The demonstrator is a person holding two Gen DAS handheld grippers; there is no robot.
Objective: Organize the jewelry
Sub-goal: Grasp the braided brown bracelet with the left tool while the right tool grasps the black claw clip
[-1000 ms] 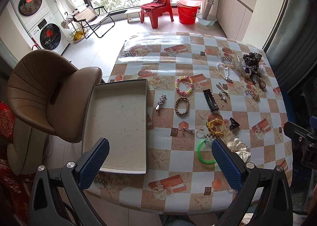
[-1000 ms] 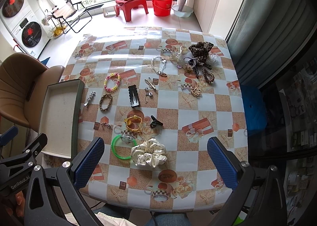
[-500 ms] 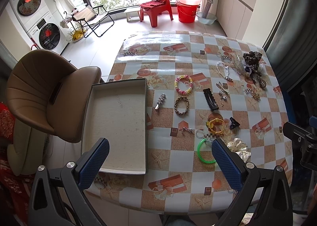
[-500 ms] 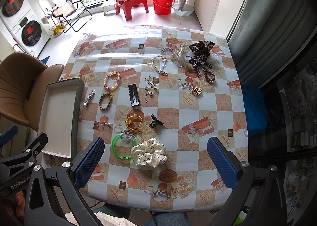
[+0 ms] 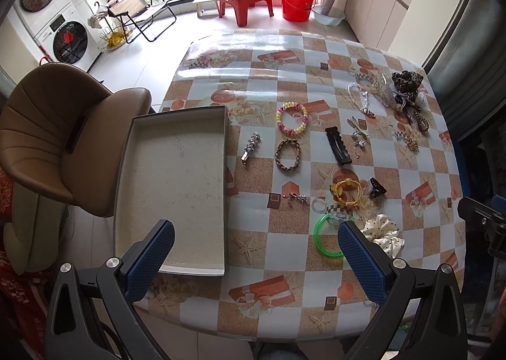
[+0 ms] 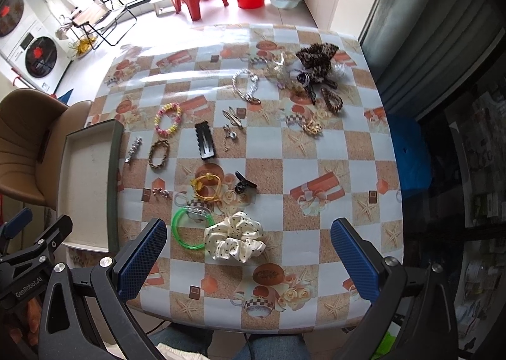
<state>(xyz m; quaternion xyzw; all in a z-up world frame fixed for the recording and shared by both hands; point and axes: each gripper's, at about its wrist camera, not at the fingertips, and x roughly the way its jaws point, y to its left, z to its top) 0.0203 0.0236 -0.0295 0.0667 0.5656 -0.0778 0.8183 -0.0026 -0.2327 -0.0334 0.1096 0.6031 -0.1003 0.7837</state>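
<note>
**Jewelry sort: nothing yet in the tray, first pick pending**

1. Left gripper (image 5: 256, 252). Fingers spread wide, holding nothing; hovers above the near counter edge, one finger over the tray's near end.
2. Right gripper (image 6: 248, 254). Fingers likewise wide apart and empty, poised over the near cluster.
3. Tray (image 5: 126, 170). Shallow grey box at the left edge of the counter (image 5: 284, 303), overhanging it toward a brown chair (image 5: 47, 138). Bare inside: the destination, by judgement.
4. Near cluster. Cream dotted scrunchie (image 6: 235, 240) just beside a green bangle (image 6: 183, 233); a clear clip lies across the bangle's far rim. Behind them, yellow hair ties (image 6: 205, 187) and a small black claw clip (image 6: 243, 186).
5. Middle row. Silver barrette (image 5: 250, 147) nearest the tray, braided bracelet (image 5: 287, 156), pastel bead bracelet (image 5: 291, 118), long black clip (image 5: 337, 145).
6. Far right. Tangled heap with a leopard scrunchie (image 6: 316, 58), a chain and several small pieces; individual items hard to separate.

Handling note (judgement): begin with the scrunchie, since it is soft, bulky and closest to the right gripper. Come straight down and close across its middle. The bangle is thin and flat, so pinch across its rim on the side away from the clip, or the clip may be dragged along. Leave the far tangle till last; pulling one piece risks lifting its neighbours.
</note>
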